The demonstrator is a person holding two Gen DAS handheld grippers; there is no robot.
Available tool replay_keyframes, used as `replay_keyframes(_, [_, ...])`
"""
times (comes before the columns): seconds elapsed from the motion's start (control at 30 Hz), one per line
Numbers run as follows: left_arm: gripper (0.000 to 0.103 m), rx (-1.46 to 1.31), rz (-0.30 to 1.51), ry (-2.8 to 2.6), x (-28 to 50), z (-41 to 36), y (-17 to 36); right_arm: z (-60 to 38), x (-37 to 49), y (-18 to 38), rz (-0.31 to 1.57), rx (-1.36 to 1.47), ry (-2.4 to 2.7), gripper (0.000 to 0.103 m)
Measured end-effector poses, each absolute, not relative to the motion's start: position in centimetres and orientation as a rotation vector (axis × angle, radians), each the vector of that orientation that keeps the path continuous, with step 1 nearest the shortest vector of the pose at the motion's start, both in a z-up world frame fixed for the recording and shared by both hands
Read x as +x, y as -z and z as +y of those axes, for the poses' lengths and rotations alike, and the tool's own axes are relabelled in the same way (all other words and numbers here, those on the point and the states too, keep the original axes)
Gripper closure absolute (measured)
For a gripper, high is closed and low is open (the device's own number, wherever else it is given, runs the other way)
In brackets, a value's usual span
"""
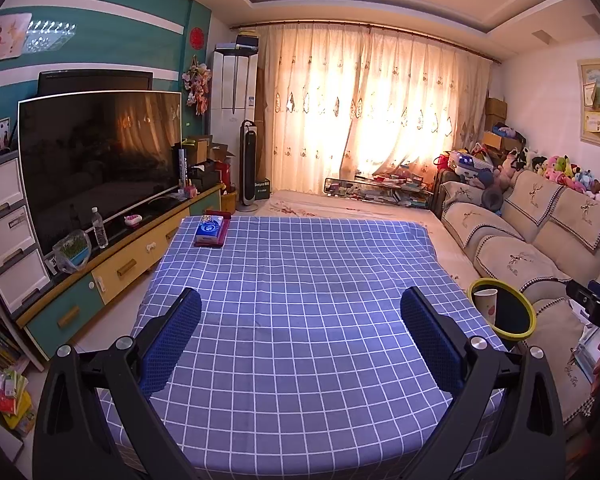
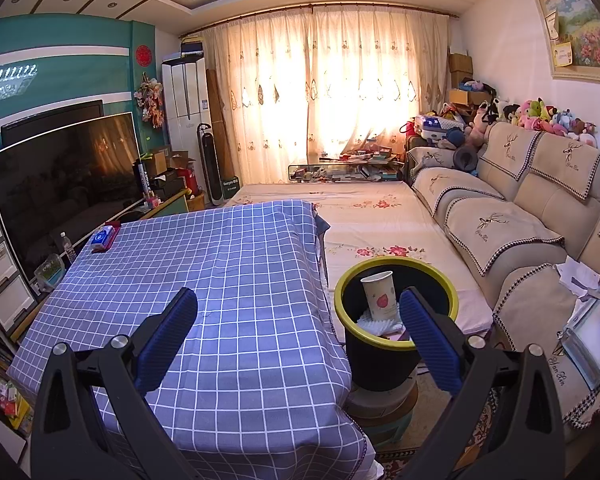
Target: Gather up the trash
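Beside checked table (image 2: 220, 280), paper cup (image 2: 378, 294) in bin (image 2: 380, 356), both grippers' jaws spread.

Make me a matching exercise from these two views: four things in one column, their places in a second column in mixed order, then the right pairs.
Things
1. paper cup
2. tissue pack
3. water bottle
4. plush toys

Places
A. on the TV stand, in front of the screen
B. along the top of the sofa back
C. inside the yellow-rimmed bin
D. at the far left corner of the checked tablecloth

Pairs: 1-C, 2-D, 3-A, 4-B
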State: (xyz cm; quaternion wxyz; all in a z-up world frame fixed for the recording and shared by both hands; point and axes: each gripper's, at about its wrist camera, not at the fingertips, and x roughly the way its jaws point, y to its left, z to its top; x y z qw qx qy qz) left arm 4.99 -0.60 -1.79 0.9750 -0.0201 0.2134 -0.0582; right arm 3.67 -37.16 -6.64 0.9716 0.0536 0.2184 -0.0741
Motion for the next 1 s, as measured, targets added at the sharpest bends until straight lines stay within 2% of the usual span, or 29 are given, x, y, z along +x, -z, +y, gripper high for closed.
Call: replay_keyframes(1.0, [0.005,-0.034,0.443,0.12,5.2,-0.93,2.41,-37.13,3.79,7.0,0.45,0.115,0.147,0.007])
